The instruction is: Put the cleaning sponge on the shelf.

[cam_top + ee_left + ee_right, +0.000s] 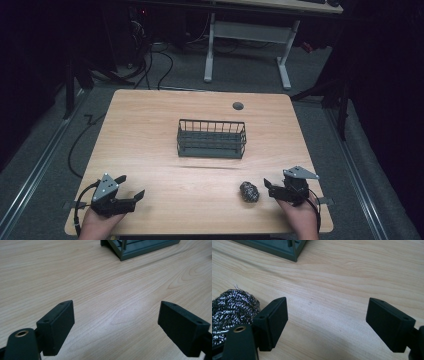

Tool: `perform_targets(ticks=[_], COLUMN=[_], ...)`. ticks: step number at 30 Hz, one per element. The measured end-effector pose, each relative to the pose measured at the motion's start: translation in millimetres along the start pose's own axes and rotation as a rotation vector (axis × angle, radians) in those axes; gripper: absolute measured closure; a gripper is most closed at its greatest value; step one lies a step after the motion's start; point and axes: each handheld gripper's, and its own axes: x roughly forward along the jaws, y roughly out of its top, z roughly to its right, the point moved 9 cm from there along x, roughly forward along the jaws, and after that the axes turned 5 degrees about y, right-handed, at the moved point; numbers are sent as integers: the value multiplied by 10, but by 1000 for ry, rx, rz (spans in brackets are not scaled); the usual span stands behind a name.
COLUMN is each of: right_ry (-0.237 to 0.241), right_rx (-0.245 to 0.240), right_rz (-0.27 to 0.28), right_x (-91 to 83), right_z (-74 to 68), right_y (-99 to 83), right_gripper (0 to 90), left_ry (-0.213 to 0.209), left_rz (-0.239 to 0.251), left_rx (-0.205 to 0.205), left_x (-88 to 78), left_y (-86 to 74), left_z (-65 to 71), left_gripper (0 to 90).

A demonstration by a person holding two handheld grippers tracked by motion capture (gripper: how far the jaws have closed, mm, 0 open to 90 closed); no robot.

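Note:
A dark grey wire basket (212, 139) stands in the middle of the wooden table (150, 150). A shiny steel-wool scourer (249, 192) lies near the front right. My right gripper (269, 189) rests just right of the scourer, jaws wide open and pointing toward it. In the right gripper view the scourer (232, 312) sits outside the left jaw, and only bare wood lies within the right gripper (327, 311). My left gripper (131, 186) rests at the front left, open, angled toward the basket. In the left gripper view the left gripper (116, 312) holds nothing.
The basket's corner (140, 247) shows at the top of the left gripper view, and another corner (274, 246) tops the right gripper view. A round cable hole (238, 106) sits near the table's far edge. Beyond it stands a white desk frame (247, 45) on a grey floor.

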Motion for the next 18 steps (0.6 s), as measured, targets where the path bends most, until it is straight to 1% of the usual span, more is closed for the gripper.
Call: perform_targets(ticks=[1, 3, 4, 9, 10, 12, 14, 15, 17, 18], right_ry=[3, 1, 5, -2, 9, 2, 1, 1, 6, 13], right_rx=[-13, -23, -34, -43, -37, -38, -19, -19, -1, 9], right_rz=[-1, -8, -21, -39, -55, -60, -73, -73, -102, -108], right_x=[14, 41, 68, 83, 79, 69, 65, 65, 72, 73], right_z=[-9, -32, -58, -99, -117, -104, -83, -83, -70, -70], right_y=[14, 24, 25, 45, 50, 68, 60, 60, 13, -5], right_gripper=[186, 192, 207, 242, 265, 268, 267, 267, 260, 257], left_ry=[5, 8, 12, 11, 7, -4, -3, -3, -6, -11], left_rz=[0, 4, 5, 10, 12, 18, 20, 20, 27, 27], left_rx=[0, -6, -9, -15, -19, -24, -23, -23, -25, -14], left_x=[-11, -29, -40, -38, -33, -28, -31, -31, -30, -26], left_y=[-5, -9, -13, -3, 1, 10, 15, 15, 24, 27], left_z=[-6, -14, -24, -39, -38, -35, -35, -35, -32, -27], left_gripper=[143, 143, 143, 143, 143, 144, 143, 143, 143, 143])
